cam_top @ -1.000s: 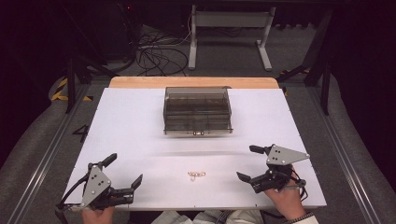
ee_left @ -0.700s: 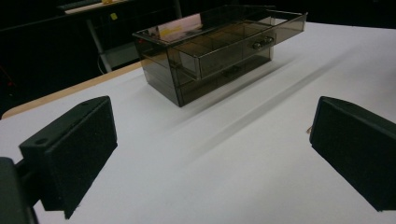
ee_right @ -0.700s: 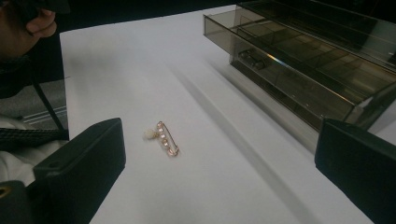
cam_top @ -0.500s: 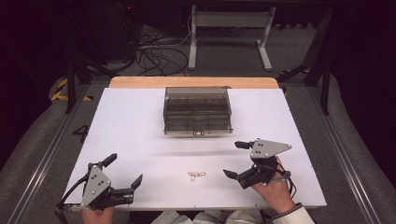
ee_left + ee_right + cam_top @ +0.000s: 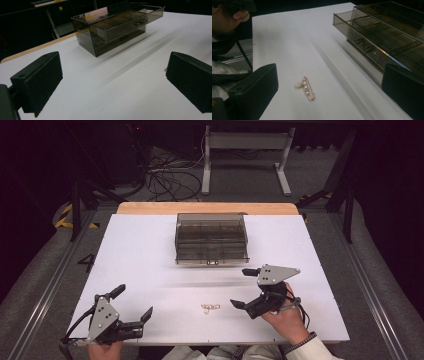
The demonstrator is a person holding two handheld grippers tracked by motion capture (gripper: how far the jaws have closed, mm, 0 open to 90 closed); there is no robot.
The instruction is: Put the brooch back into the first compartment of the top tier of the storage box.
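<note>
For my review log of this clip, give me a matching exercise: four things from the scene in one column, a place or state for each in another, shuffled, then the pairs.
Things:
1. brooch
2. drawer box
3. left claw
4. right claw

Places or states:
A. open, at the table's near left corner
B. top drawer pulled out
C. open, just right of the pin
D. lying flat on the white table, untouched

Pairs: 1-D, 2-B, 3-A, 4-C
</note>
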